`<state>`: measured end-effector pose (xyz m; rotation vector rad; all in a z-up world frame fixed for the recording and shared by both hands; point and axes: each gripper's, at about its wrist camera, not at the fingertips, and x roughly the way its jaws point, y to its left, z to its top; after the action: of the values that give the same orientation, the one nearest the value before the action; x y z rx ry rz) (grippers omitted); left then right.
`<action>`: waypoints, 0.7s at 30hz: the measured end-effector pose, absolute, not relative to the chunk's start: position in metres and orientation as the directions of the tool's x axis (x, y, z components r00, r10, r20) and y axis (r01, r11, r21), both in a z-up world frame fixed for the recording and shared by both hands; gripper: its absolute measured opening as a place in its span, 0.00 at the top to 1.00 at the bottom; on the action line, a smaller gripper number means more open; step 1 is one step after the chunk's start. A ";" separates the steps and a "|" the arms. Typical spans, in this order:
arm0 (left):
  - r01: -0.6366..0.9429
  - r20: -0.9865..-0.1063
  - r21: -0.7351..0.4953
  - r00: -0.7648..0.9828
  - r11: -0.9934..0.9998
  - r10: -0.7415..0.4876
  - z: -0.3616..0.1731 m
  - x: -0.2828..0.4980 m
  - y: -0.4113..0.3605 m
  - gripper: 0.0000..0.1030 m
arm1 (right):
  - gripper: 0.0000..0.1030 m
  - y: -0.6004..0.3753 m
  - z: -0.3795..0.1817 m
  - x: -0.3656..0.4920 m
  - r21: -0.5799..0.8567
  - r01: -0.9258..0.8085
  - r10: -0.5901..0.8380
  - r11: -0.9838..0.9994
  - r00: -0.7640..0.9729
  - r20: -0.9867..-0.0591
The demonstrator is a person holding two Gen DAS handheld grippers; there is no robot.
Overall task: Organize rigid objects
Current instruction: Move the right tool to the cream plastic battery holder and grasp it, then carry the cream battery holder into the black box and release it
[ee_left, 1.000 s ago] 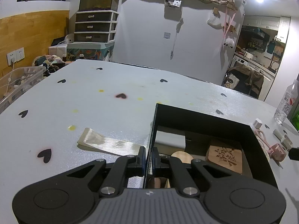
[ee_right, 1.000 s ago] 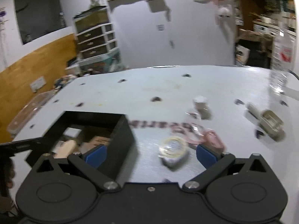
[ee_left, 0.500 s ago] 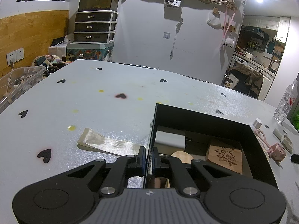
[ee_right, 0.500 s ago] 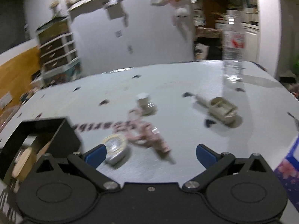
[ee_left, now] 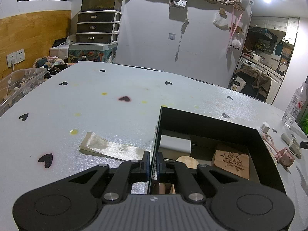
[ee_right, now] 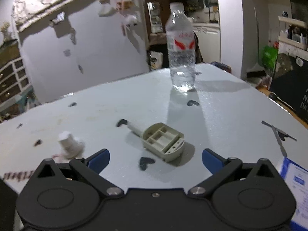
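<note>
My left gripper is shut on the left wall of the black box. Inside the box lie a carved wooden block, a round wooden disc and a grey-white block. My right gripper is open and empty, low over the table. A beige plastic part with a handle lies just ahead between its fingers. A small white cap-shaped piece sits ahead to the left. Pink pieces lie right of the box.
A clear water bottle stands further back on the table; it also shows in the left wrist view. A shiny ribbon strip lies left of the box. A blue-edged card lies at the right. A clear bin stands off the table's left edge.
My right gripper has swung right, away from the black box and tape roll, and now faces the beige part and the bottle. My left gripper has not moved.
</note>
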<state>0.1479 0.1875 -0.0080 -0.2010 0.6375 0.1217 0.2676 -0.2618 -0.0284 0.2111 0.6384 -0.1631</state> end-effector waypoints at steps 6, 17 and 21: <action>-0.174 -0.601 -0.148 0.797 0.974 0.051 -0.008 0.148 0.188 0.94 | 0.10 -0.272 -0.047 0.301 0.178 0.276 -0.101 0.945 0.760 -0.642; -0.174 -0.601 -0.148 0.798 0.974 0.051 -0.008 0.148 0.187 0.94 | 0.36 -0.272 -0.054 0.317 0.157 0.284 -0.128 0.946 0.772 -0.623; -0.174 -0.601 -0.148 0.797 0.974 0.051 -0.008 0.148 0.187 0.94 | 0.36 -0.272 -0.052 0.309 0.163 0.257 -0.103 0.952 0.775 -0.623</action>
<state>0.1479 0.1874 -0.0078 -0.2005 0.6374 0.1214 0.3091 -0.2718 -0.0523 0.2462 0.6569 -0.1969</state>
